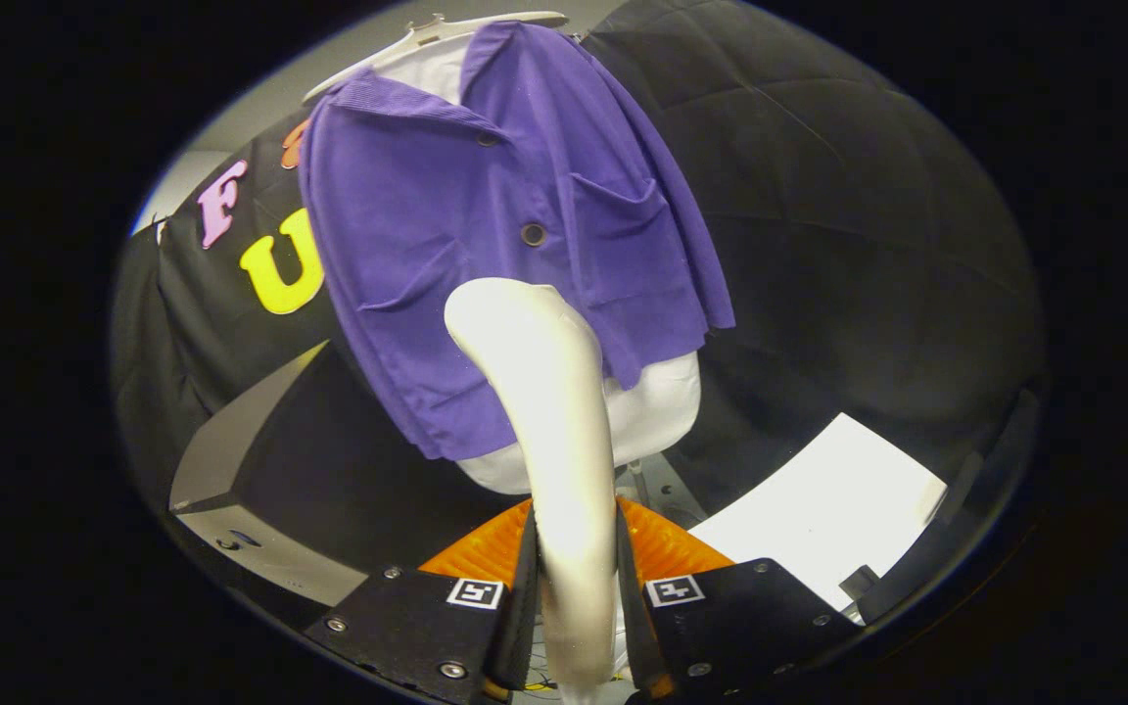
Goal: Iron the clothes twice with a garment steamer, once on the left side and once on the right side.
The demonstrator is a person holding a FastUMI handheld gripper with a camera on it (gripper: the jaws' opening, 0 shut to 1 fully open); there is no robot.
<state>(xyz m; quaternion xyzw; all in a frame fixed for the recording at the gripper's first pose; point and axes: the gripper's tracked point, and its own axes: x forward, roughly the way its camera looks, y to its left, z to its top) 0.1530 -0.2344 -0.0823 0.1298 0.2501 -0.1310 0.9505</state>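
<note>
A purple button-up shirt (486,245) with two chest pockets hangs over a white undershirt (657,406) on a white hanger (427,34), in front of the black cloth wall. My gripper (574,578) is shut on the cream-white handle of the garment steamer (549,392), which rises between the fingers toward the shirt. The steamer's rounded head sits in front of the shirt's lower middle, below the lower button. I cannot tell whether the head touches the cloth.
A grey-edged box (231,470) stands to the left below the shirt. A white sheet (828,509) lies on the surface to the right. A thin stand pole (637,485) shows under the white undershirt.
</note>
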